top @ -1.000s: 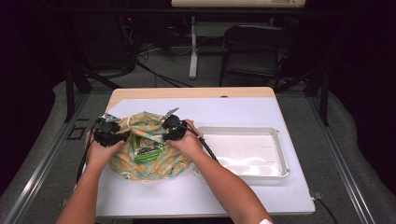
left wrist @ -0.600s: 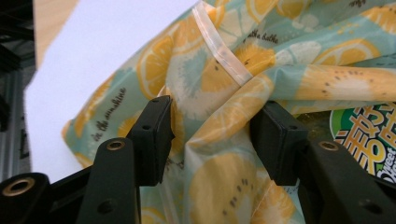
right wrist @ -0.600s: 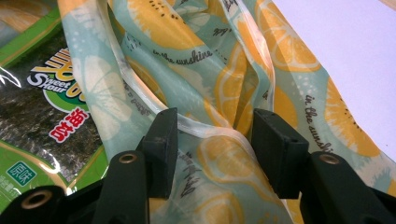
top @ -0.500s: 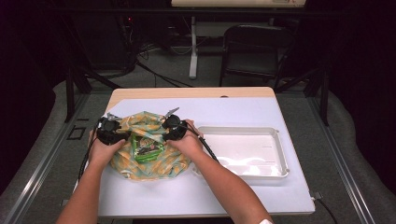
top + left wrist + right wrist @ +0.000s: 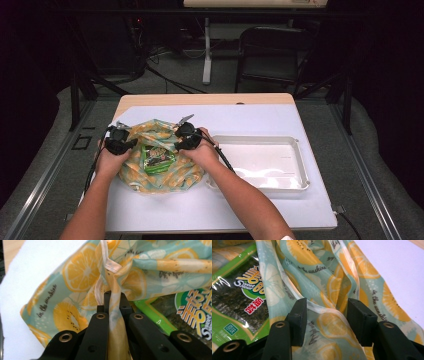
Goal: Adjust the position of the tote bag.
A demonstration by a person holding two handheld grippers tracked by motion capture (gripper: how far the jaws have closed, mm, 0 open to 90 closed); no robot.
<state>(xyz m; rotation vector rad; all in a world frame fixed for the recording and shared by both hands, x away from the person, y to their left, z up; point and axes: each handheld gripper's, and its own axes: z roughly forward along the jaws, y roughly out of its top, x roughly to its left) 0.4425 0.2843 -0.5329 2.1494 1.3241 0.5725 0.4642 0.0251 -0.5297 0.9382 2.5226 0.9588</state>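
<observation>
A citrus-print fabric bag [image 5: 160, 175] lies on the left part of the table, with a green seaweed snack packet [image 5: 157, 156] lying in its open mouth. My left gripper [image 5: 125, 145] sits at the bag's left rim, and in the left gripper view it [image 5: 114, 301] is shut on a bunched fold of the bag [image 5: 75, 287]. My right gripper [image 5: 184, 143] is at the right rim. In the right gripper view it [image 5: 325, 311] stands open, with the bag's edge [image 5: 327, 285] lying between its jaws and the packet [image 5: 237, 300] to the left.
A white plastic tray [image 5: 295, 150] stands to the right of the bag on the white table [image 5: 260, 112]. A dark chair [image 5: 270, 55] and a table leg [image 5: 206, 50] are on the floor beyond the far edge.
The left gripper has shifted slightly right, toward the bag's rim. The right gripper and bag have hardly moved.
</observation>
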